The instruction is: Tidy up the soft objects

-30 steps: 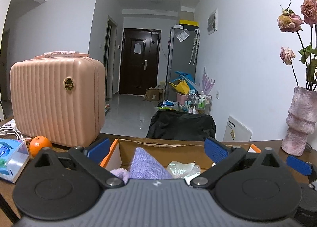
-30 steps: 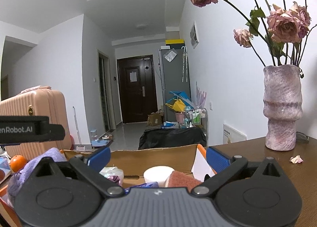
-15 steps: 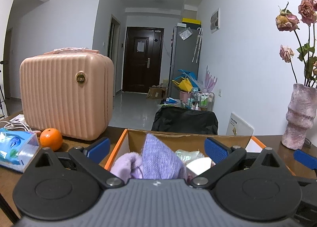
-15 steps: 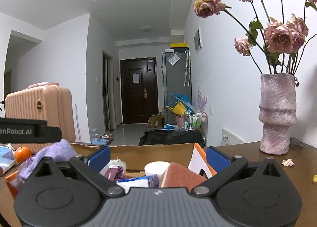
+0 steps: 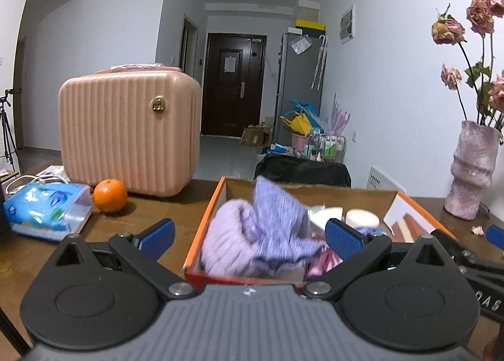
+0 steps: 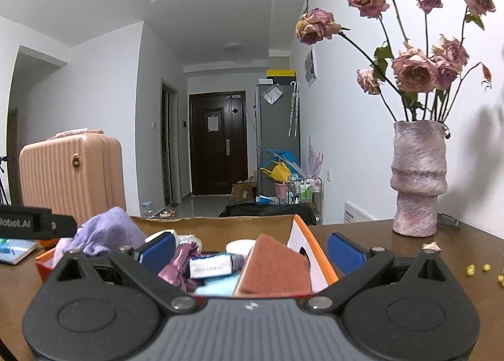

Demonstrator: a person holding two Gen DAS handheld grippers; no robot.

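- The left tool (image 5: 249, 233) is gaping wide with nothing between its blue pads, hovering at the near edge of the orange cardboard box (image 5: 204, 219).
- The right tool (image 6: 250, 247) is likewise standing spread and empty, facing the same box from its near right corner.
- A lilac knitted cloth (image 5: 267, 228) is lying heaped in the box's near left part, sitting at 12 o'clock from the left tool; its edges are looking blurred.
- In the right wrist view, a reddish-brown sponge (image 6: 274, 269) is leaning tilted at 12 o'clock inside the box, with a small labelled pack (image 6: 214, 265) just beside it at 10 o'clock and a pink crumpled fabric (image 6: 179, 266) further left.
- A white round item (image 5: 362, 217) is resting deeper in the box.
- A pink ribbed suitcase (image 5: 129, 131) is standing upright on the worktop (image 5: 151, 206) at 10 o'clock, with an orange (image 5: 110, 195) just before it and a tissue pack (image 5: 47, 211) near it.
- A vase of dried roses (image 6: 419, 178) is standing at 2 o'clock from the right tool.
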